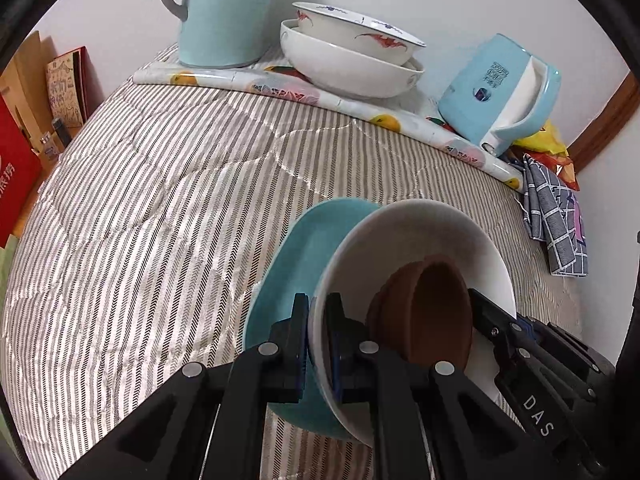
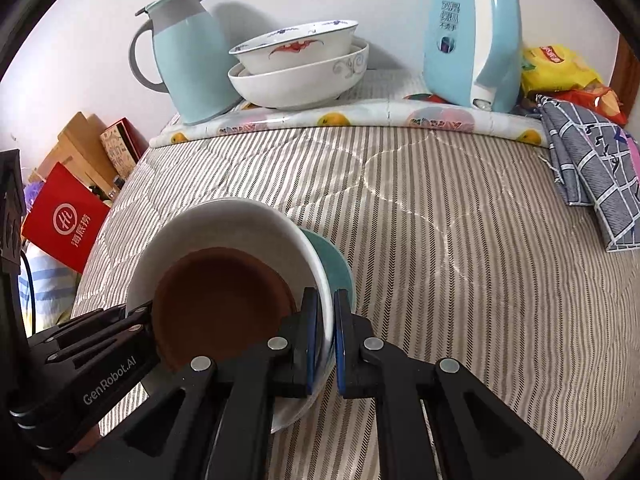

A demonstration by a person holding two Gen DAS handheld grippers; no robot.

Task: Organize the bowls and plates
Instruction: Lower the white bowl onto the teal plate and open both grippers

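Note:
I hold a stack of dishes above the striped quilt (image 1: 160, 200). A teal plate (image 1: 304, 248) is at the bottom, a white bowl (image 1: 424, 232) sits on it, and a brown bowl (image 1: 428, 312) lies inside. My left gripper (image 1: 318, 320) is shut on one rim, one finger under the teal plate and one inside the white bowl. On the opposite rim my right gripper (image 2: 326, 320) is shut on the white bowl (image 2: 224, 220) and the teal plate (image 2: 336, 264), beside the brown bowl (image 2: 220, 304). At the back a patterned bowl (image 1: 352, 36) nests in a larger white bowl (image 1: 348, 72).
A fruit-print mat (image 2: 360, 118) along the wall carries a pale blue thermos jug (image 2: 188, 60), the nested bowls and a blue kettle (image 2: 472, 36). A checked cloth (image 2: 592, 168) and snack packets (image 2: 556, 68) lie at the right. A red bag (image 2: 64, 220) stands off the left edge.

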